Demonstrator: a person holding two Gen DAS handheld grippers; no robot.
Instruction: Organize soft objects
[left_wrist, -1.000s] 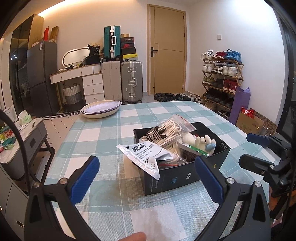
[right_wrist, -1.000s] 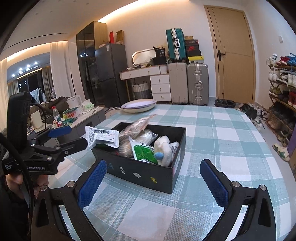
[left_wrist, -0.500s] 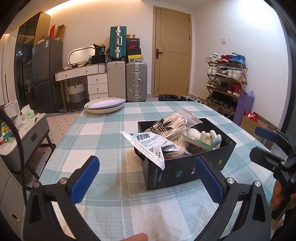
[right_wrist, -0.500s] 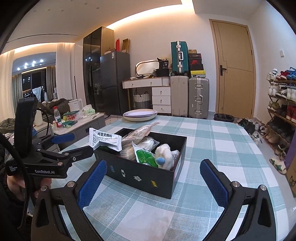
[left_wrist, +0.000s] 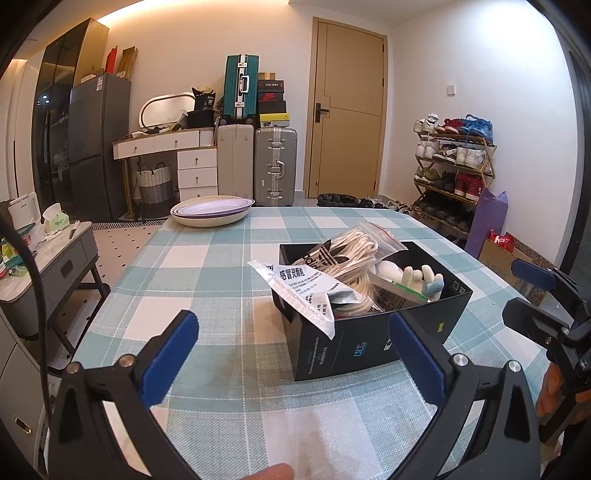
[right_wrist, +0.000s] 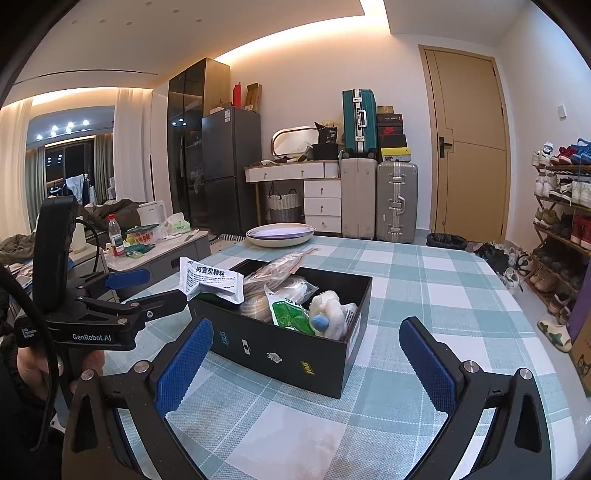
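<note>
A black box (left_wrist: 373, 343) (right_wrist: 280, 350) stands on the checked tablecloth. It holds a white medicine sachet (left_wrist: 303, 291) (right_wrist: 210, 280) that hangs over its rim, a bagged coil of white rope (left_wrist: 351, 254) (right_wrist: 273, 273), a green packet (right_wrist: 288, 310) and a white plush toy (left_wrist: 410, 277) (right_wrist: 328, 314). My left gripper (left_wrist: 291, 358) is open and empty, in front of the box. My right gripper (right_wrist: 306, 365) is open and empty, in front of the box's long side. Each gripper also shows in the other's view, the right one (left_wrist: 532, 295) and the left one (right_wrist: 147, 288).
A stack of shallow bowls (left_wrist: 212, 210) (right_wrist: 280, 234) sits at the table's far edge. A low grey side table (left_wrist: 44, 251) with clutter stands to the left. Suitcases (left_wrist: 275, 171), a drawer unit, a door and a shoe rack (left_wrist: 454, 170) line the walls.
Both grippers have tilted upward and drawn back a little, so the box sits lower in both views. Both stay open and empty. The box's contents have not moved.
</note>
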